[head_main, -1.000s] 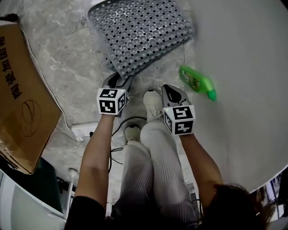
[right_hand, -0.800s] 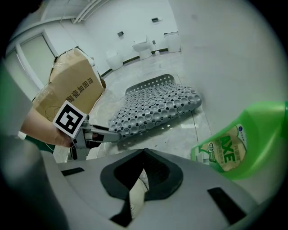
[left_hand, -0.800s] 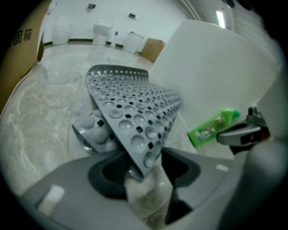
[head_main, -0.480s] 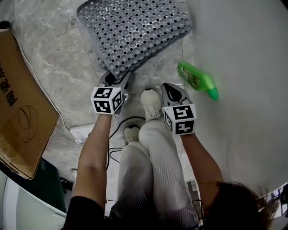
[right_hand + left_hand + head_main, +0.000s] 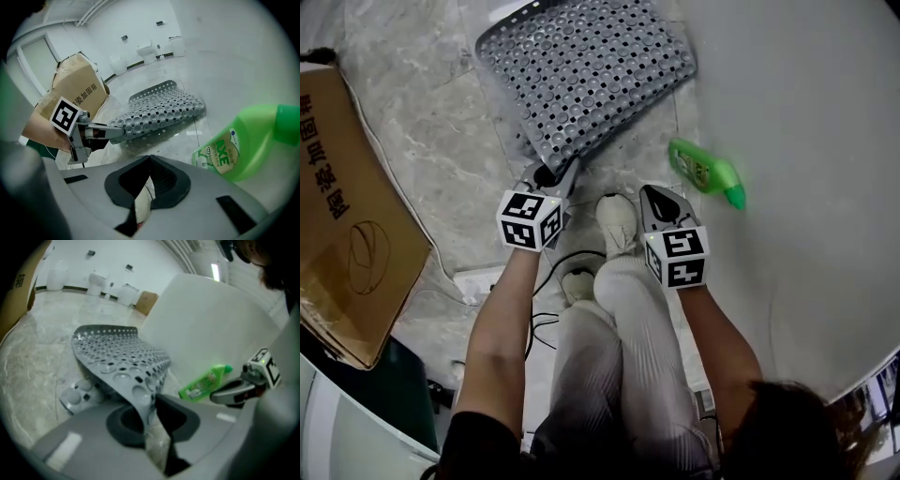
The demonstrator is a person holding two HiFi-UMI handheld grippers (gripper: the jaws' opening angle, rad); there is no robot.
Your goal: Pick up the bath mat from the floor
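Bath mat (image 5: pixel 586 70): grey, perforated and studded with suction cups, it lies at the upper centre of the head view on the marbled floor (image 5: pixel 422 122), with its near corner raised toward us. The left gripper (image 5: pixel 551 176) has taken that corner. In the left gripper view its jaws are closing, with the mat's edge between them and already pressed by the pads, and the sheet arches up from the bite.

To do this step well, we judge that the grip should finish seating on the rim before any lift. The sheet is limp, and its cups may cling to the stone. We would then peel it upward and toward us at a slant, not pull it flat. The right gripper (image 5: pixel 661 202) sits at lower centre with its jaws together and nothing between them. It could take a second edge to stop the mat folding over.

The green detergent bottle (image 5: pixel 705 172) lies on its side just right of the mat, beside a pale curved surface (image 5: pixel 806 141). We would keep the swing clear of it. A cardboard box (image 5: pixel 347 225) fills the left edge.

Not resolved:
- How deep the bite reaches, since the mat's own fold covers the pads.
- Whether any cups are stuck to the floor.
- The mat's far edge, which is cut by the top of the head view.
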